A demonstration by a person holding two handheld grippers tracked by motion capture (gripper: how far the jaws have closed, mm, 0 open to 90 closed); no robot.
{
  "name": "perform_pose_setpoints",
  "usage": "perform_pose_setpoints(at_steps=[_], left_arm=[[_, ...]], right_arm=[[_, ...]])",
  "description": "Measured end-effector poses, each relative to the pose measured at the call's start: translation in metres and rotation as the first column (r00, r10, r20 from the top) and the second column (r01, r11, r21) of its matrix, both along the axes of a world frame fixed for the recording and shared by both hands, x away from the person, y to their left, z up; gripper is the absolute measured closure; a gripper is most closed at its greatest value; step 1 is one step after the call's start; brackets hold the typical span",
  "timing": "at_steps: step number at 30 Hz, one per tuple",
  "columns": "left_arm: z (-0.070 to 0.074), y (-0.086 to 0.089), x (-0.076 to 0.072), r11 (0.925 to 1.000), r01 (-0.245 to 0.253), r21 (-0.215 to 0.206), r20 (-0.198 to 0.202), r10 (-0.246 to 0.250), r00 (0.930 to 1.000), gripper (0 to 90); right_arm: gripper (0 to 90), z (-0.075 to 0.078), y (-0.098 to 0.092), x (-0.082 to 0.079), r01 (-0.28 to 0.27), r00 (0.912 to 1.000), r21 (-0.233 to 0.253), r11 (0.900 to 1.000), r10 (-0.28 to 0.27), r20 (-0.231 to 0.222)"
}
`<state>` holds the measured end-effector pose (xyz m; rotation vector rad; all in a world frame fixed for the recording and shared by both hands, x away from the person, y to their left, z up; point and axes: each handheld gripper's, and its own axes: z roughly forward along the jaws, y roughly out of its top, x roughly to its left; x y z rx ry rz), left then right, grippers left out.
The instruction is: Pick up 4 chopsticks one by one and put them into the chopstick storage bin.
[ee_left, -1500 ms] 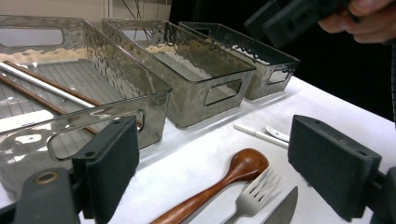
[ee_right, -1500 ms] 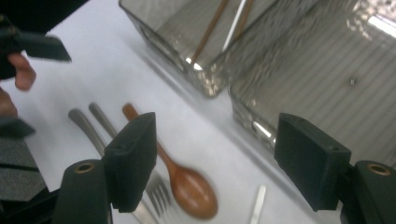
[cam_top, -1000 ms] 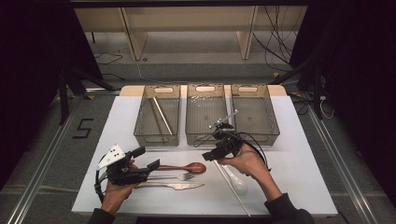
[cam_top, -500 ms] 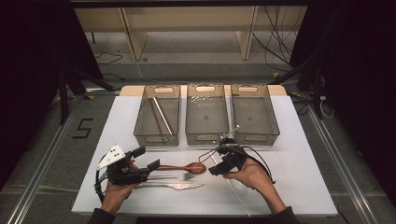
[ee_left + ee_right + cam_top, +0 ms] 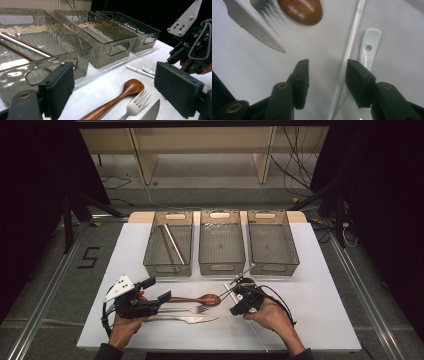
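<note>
White table (image 5: 325, 320) is holding three bins. Near the wooden spoon (image 5: 200, 298), both grippers, left (image 5: 159, 301) and right (image 5: 325, 75), are hanging wide open, holding nothing.

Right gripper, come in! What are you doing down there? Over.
Right gripper open, low over the table, holding nothing. Long white chopstick and white ceramic spoon lie just ahead. Left gripper open over the brown wooden spoon. Nothing blocking.
</note>
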<state>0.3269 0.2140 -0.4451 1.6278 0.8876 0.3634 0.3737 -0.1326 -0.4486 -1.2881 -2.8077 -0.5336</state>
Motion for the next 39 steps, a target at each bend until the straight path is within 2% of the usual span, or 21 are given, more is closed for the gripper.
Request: perform_pose_setpoints(at_steps=[6, 13, 15, 20, 23, 31, 39], left_arm=[[0.0, 0.0, 0.0, 1.0, 0.001, 0.001, 0.0, -0.001, 1.0, 16.3], [0.0, 0.0, 0.0, 1.0, 0.002, 0.002, -0.001, -0.002, 1.0, 16.3], [0.0, 0.0, 0.0, 1.0, 0.003, 0.002, 0.0, -0.003, 1.0, 16.3], [0.0, -0.001, 0.0, 1.0, 0.003, 0.002, -0.001, -0.003, 1.0, 16.3], [0.0, -0.001, 0.0, 1.0, 0.003, 0.002, -0.001, -0.003, 1.0, 16.3], [0.0, -0.001, 0.0, 1.0, 0.006, 0.005, 0.0, -0.006, 1.0, 16.3], [0.0, -0.001, 0.0, 1.0, 0.007, 0.006, 0.001, -0.007, 1.0, 16.3]], right_arm=[[60.7, -0.004, 0.0, 0.001, 0.004, 0.9999, -0.024, 1.0, -0.004, -0.014], [67.2, -0.008, 0.002, 0.002, 0.005, 0.9996, -0.075, 0.997, -0.007, -0.025], [69.2, -0.008, 0.004, 0.001, 0.0, 0.9999, -0.088, 0.996, -0.001, -0.013], [73.9, -0.008, 0.01, 0.0, -0.02, 0.9997, -0.149, 0.989, 0.022, 0.01], [78.2, -0.007, 0.015, -0.001, -0.034, 0.9994, -0.175, 0.984, 0.035, 0.004], [83.8, -0.008, 0.023, 0.001, -0.049, 0.9987, -0.215, 0.975, 0.046, -0.022], [84.8, -0.007, 0.022, 0.004, -0.041, 0.9984, -0.207, 0.977, 0.032, -0.046]])
